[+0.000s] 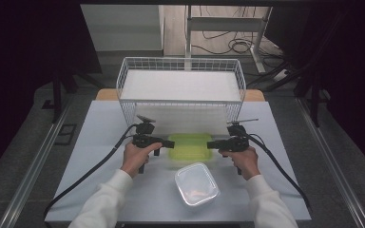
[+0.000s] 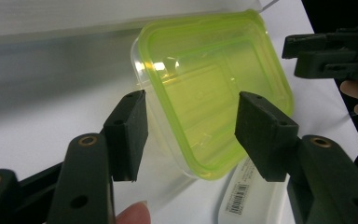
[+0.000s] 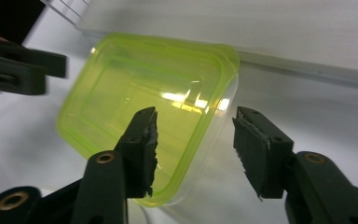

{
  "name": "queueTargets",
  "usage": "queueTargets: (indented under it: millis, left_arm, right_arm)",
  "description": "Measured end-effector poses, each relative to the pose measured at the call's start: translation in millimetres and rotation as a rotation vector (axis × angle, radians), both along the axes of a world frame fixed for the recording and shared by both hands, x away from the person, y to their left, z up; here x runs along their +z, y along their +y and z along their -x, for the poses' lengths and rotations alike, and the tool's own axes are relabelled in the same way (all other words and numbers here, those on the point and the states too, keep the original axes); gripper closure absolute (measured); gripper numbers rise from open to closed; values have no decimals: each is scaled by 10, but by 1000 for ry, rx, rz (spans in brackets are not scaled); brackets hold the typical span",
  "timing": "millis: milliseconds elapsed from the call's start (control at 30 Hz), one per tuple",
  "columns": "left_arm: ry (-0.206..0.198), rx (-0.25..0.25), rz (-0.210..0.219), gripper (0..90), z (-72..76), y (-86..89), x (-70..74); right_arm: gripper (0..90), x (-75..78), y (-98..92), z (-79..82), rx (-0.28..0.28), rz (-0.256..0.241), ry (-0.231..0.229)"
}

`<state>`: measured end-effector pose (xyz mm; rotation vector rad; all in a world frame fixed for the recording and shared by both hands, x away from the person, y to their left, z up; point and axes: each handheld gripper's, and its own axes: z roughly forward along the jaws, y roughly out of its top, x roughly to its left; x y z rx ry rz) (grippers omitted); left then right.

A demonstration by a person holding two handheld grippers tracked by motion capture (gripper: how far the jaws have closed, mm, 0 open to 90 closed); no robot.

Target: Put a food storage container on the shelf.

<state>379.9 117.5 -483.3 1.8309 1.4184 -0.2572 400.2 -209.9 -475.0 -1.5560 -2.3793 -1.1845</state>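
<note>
A clear plastic box with a bright green lid (image 1: 190, 146) sits on the white table (image 1: 100, 142), just in front of the white wire basket (image 1: 180, 64). The left gripper (image 1: 170, 142) and the right gripper (image 1: 211, 144) wait at its two ends, jaws wide apart, holding nothing. A clear box (image 1: 196, 184) lies nearer the person.

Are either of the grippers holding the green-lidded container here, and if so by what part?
Nothing is held. The left gripper and right gripper both stand open at opposite ends of the green-lidded container, jaws not closed on it.
</note>
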Motion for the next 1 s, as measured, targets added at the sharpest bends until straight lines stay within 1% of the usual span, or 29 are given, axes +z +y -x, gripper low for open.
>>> queueTargets:
  millis: [33,100,133,167,233,267,367,400,433,500,533,567,633,667,700,733,767,833,867,900,933,967,1000]
  left_arm:
    - [8,4,11,452,-13,0,-18]
    - [17,14,23,467,-34,-3,-52]
    - [23,7,23,473,-45,3,-66]
    - [36,17,36,481,-53,-5,-82]
    - [52,17,46,493,-67,-8,-108]
    - [55,21,50,505,-71,-11,-119]
    - [59,16,47,533,-82,-8,-147]
    - [68,13,55,549,-87,-9,-168]
    - [80,17,55,560,-85,-15,-178]
    - [78,9,58,578,-90,-13,-191]
    - [92,7,74,589,-99,-10,-224]
    - [97,8,81,596,-102,-10,-240]
    - [102,0,82,612,-113,3,-276]
    - [106,-4,89,634,-115,4,-292]
    - [110,0,100,661,-114,9,-295]
    - [116,8,101,674,-111,9,-292]
    - [112,9,98,694,-111,14,-293]
    - [111,12,107,735,-105,34,-284]
    - [113,22,119,753,-98,38,-273]
    - [113,22,119,775,-98,38,-273]
    - [92,32,121,793,-81,41,-247]
    - [85,27,111,798,-68,41,-231]
    - [76,22,107,802,-53,35,-222]
  right_arm:
    - [506,-14,-13,-9,-2,-13,13]
    - [513,-49,-17,-25,4,-10,23]
    - [519,-61,-10,-28,6,-10,27]
    - [526,-72,-1,-31,10,-14,32]
    - [533,-95,13,-40,14,-19,40]
    - [539,-108,19,-44,12,-17,52]
    - [552,-128,25,-52,9,-13,64]
    - [580,-142,35,-54,12,-25,78]
    - [584,-146,40,-54,13,-28,81]
    - [598,-150,42,-55,9,-28,88]
    - [620,-162,43,-58,9,-27,95]
    - [627,-166,45,-59,10,-26,99]
    - [647,-183,53,-59,12,-26,105]
    - [650,-192,59,-59,15,-27,110]
    - [654,-196,62,-60,16,-35,119]
    - [665,-199,62,-62,15,-38,117]
    - [677,-199,59,-64,14,-41,119]
    - [706,-192,50,-63,6,-55,128]
    - [722,-194,38,-63,4,-76,136]
    - [738,-196,25,-64,1,-99,143]
    - [758,-191,12,-60,-4,-103,140]
    - [768,-179,11,-55,-7,-108,142]
    - [777,-161,10,-47,-9,-109,132]
